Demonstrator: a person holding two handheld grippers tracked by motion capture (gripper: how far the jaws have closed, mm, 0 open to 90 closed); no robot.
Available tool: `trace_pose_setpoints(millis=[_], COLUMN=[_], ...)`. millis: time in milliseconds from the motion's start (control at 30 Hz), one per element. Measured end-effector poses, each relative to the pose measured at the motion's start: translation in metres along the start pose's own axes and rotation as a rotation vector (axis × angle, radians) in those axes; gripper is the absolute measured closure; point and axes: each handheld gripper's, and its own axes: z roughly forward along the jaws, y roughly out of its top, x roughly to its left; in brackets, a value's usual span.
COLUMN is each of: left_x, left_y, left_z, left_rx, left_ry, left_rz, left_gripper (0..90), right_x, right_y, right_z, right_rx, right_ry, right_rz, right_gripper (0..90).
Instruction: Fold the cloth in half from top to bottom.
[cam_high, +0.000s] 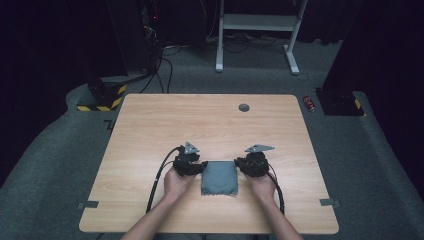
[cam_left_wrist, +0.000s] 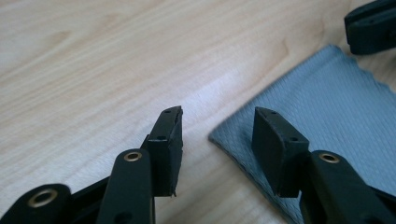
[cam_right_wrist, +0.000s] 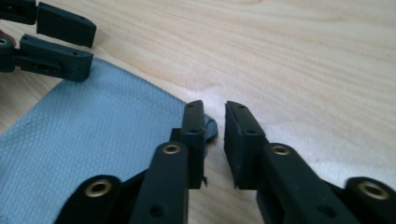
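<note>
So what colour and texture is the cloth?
The cloth is grey-blue with a fine waffle-like weave, clearest in the right gripper view.

Cloth: I see the folded grey-blue textured cloth (cam_high: 219, 178) lying on the light wooden table (cam_high: 150, 130), near its front edge.
Left gripper: my black left gripper (cam_high: 202, 166) sits at the cloth's far left corner.
Right gripper: my black right gripper (cam_high: 236, 162) sits at its far right corner.
Behind: a small round grey grommet (cam_high: 244, 107) lies in the tabletop, near the far edge.

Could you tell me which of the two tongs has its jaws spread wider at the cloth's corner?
The left tongs: its jaws straddle the cloth corner widely, while the right tongs has only a narrow gap.
</note>
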Motion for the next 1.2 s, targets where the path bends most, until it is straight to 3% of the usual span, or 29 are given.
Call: trace_pose_setpoints(millis=[67, 233, 300, 367, 467, 667, 700, 833, 933, 1033, 1200], left_x=[0.000, -0.002, -0.003, -0.003, -0.006, -0.004, -0.003, -0.005, 0.002, 0.007, 0.013], left_y=[0.001, 0.001, 0.001, 0.006, 0.009, 0.009, 0.011, 0.019, 0.024, 0.029, 0.035], left_z=[0.001, 0.007, 0.007, 0.008, 0.008, 0.008, 0.008, 0.009, 0.011, 0.014, 0.023], left_rx=[-0.007, 0.022, 0.026, 0.064, 0.084, 0.084, 0.098, 0.136, 0.143, 0.112, 0.107], left_ry=[0.008, 0.050, 0.048, 0.036, 0.004, -0.043, -0.072, -0.058, -0.068, -0.041, 0.002], left_rz=[-0.008, 0.037, 0.032, 0.049, 0.079, 0.063, 0.055, 0.136, 0.108, 0.080, 0.082], left_gripper=[52.9, 50.6, 49.4, 50.5, 65.1, 79.9, 83.6, 86.8, 86.9, 86.9, 86.7], right_x=[0.002, 0.004, 0.006, 0.008, 0.012, 0.008, 0.008, 0.012, 0.012, 0.012, 0.008], right_y=[0.003, 0.007, 0.007, 0.009, 0.012, 0.013, 0.014, 0.015, 0.020, 0.026, 0.032], right_z=[0.003, 0.016, 0.018, 0.018, 0.019, 0.019, 0.019, 0.017, 0.015, 0.017, 0.027], right_rx=[0.004, 0.032, 0.043, 0.060, 0.083, 0.092, 0.090, 0.072, 0.055, 0.052, 0.050], right_ry=[-0.007, -0.025, -0.039, -0.039, -0.036, -0.003, -0.006, -0.028, -0.029, -0.045, -0.067], right_rz=[-0.011, -0.029, -0.054, -0.092, -0.130, -0.093, -0.106, -0.128, -0.120, -0.127, -0.101], right_gripper=[73.1, 70.2, 72.1, 77.8, 83.7, 87.2, 87.4, 87.7, 87.7, 87.8, 87.8])
